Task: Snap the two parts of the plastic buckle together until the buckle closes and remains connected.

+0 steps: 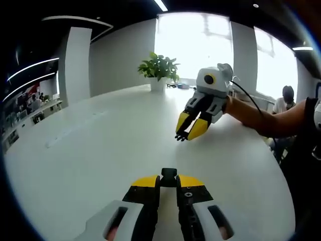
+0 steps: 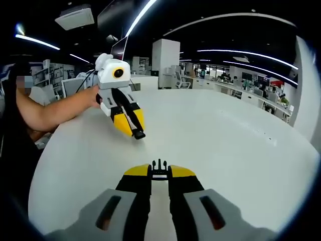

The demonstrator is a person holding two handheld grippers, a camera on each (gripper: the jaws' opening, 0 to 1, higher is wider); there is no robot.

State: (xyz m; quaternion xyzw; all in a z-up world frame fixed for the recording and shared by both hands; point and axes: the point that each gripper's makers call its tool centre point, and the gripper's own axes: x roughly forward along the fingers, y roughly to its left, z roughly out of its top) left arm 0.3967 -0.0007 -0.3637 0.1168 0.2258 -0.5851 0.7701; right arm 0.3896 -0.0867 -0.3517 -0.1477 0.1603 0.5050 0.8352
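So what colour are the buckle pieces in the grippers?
Black, both buckle pieces; clearest in the right gripper view.

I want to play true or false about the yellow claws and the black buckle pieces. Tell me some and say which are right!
1. Each gripper holds a black buckle piece at its tips. True: the left gripper pinches the socket piece, and the right gripper pinches the pronged piece.
2. The two buckle pieces are already snapped together. False: they are apart, one in each gripper.
3. A potted plant stands at the far end of the white table. True.
4. The right gripper is resting flat on the table. False: it is held up above the table.
5. The table is black. False: it is white.
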